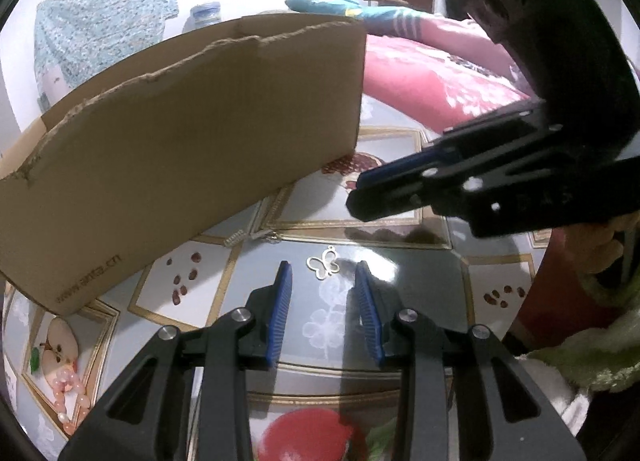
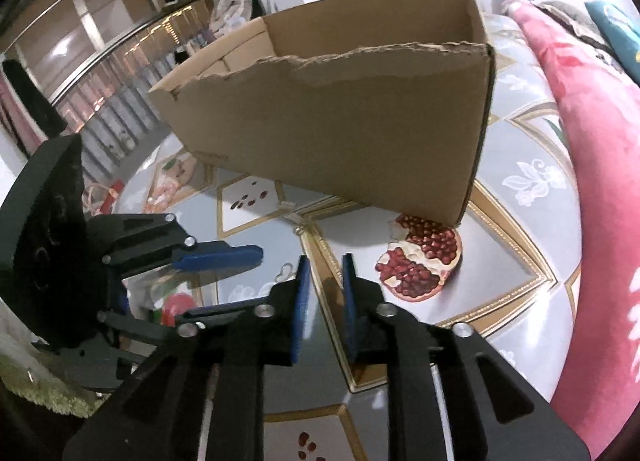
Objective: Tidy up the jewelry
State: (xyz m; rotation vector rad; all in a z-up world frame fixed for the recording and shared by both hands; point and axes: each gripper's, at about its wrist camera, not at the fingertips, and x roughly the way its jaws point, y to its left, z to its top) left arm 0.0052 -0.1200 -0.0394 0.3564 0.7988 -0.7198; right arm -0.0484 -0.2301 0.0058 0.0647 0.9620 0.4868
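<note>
A small silver butterfly pendant (image 1: 324, 264) lies flat on the patterned tablecloth, just beyond and between the tips of my left gripper (image 1: 323, 275), which is open and empty above it. The pendant also shows in the right wrist view (image 2: 285, 271), by the left gripper's blue fingers (image 2: 224, 255). My right gripper (image 2: 323, 265) is open and empty; it shows from the side in the left wrist view (image 1: 362, 191). A cardboard box (image 1: 180, 133) with a torn rim stands behind, open-topped (image 2: 340, 117). A small metal clasp piece (image 1: 236, 238) lies at the box's base.
A pink bead bracelet (image 1: 68, 397) lies on the cloth at the near left. A pink quilt (image 2: 592, 165) edges the table on the right. The tablecloth (image 2: 520, 273) has printed pomegranates and gold borders. Shelves and clothing stand at the back left.
</note>
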